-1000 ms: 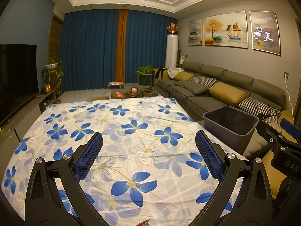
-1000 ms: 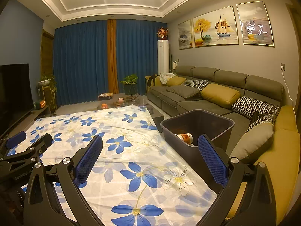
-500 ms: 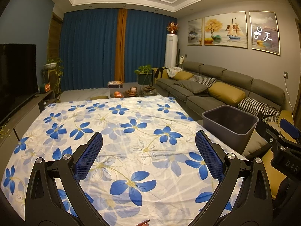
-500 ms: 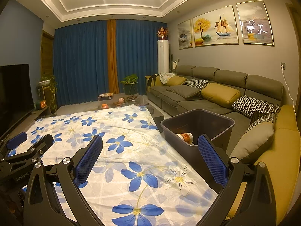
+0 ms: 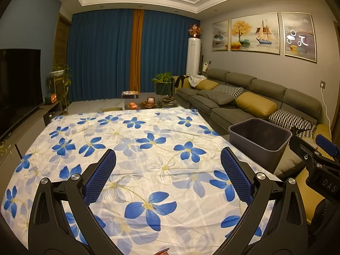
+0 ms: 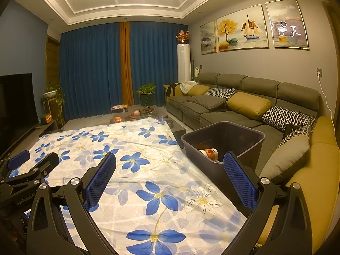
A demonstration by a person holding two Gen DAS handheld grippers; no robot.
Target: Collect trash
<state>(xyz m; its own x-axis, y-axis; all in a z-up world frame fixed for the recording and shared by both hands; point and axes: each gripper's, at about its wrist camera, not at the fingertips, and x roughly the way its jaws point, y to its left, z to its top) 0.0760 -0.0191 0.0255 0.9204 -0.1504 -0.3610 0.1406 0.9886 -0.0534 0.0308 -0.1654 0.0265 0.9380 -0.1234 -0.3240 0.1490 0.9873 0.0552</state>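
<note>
1. Your left tool (image 5: pixel 167 178) hangs over the near part of the table (image 5: pixel 131 148), its blue-padded fingers (image 5: pixel 102 174) spread wide with nothing between them; it sits exactly where it sat a second ago.

2. Your right tool (image 6: pixel 170 180) is likewise spread wide and empty, parked above the table's right edge, and it too has not shifted in the last second.

3. What has changed, then, is almost nothing: the flowered cloth lies as it did, and the view of the room barely drifts between the earlier pictures and this one.

4. The trash you can account for is a crumpled cup or wrapper (image 6: pixel 209 154) with orange print, lying inside the dark bin (image 6: pixel 223 136). The bin stands off the table's right side, between the table and the grey sofa (image 6: pixel 244 106), just beyond your right tool's right finger.

5. From the left camera the bin's interior is hidden, so only its rim and wall show there.

6. The table's cloth shows no loose item in either view. A small reddish sliver pokes up at the very bottom edge of the left view; what it is cannot be told.

7. The stillness, both tools empty and the piece resting in the bin read as a collection likely finished, or a pause before you look for more.
</note>
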